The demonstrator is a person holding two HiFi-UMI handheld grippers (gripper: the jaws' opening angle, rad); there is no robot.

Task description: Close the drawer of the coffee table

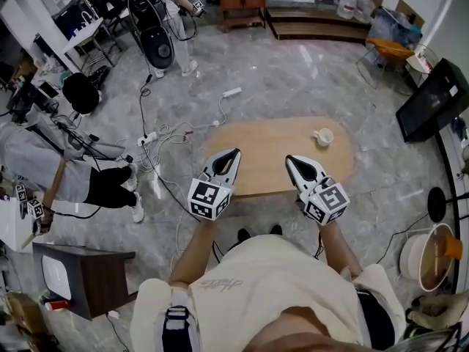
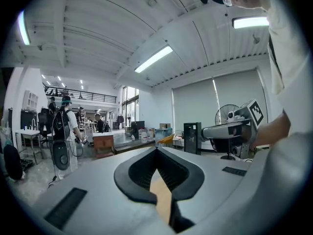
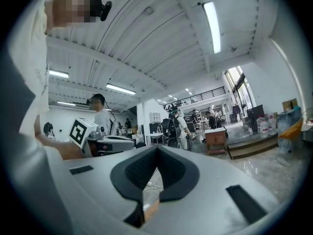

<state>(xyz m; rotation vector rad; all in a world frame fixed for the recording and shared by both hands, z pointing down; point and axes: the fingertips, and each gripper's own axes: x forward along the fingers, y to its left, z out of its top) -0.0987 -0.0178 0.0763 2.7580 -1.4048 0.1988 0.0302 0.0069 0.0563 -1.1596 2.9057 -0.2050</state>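
Your left hand-held gripper (image 1: 236,152) and right hand-held gripper (image 1: 288,158) are held side by side above the near edge of the desk (image 1: 267,147). Both have jaws together and hold nothing, which probably suits pushing. The drawer is hidden under the top. The cup (image 1: 322,136) sits far right, well apart.

Cream short-sleeved T-shirt (image 1: 278,284)

An open-plan lab or studio: cables (image 1: 165,134) sprawl over the marble floor (image 1: 293,79) at ten o'clock, a power strip (image 1: 231,92) at twelve, a gear-laden desk (image 1: 77,28) at eleven.
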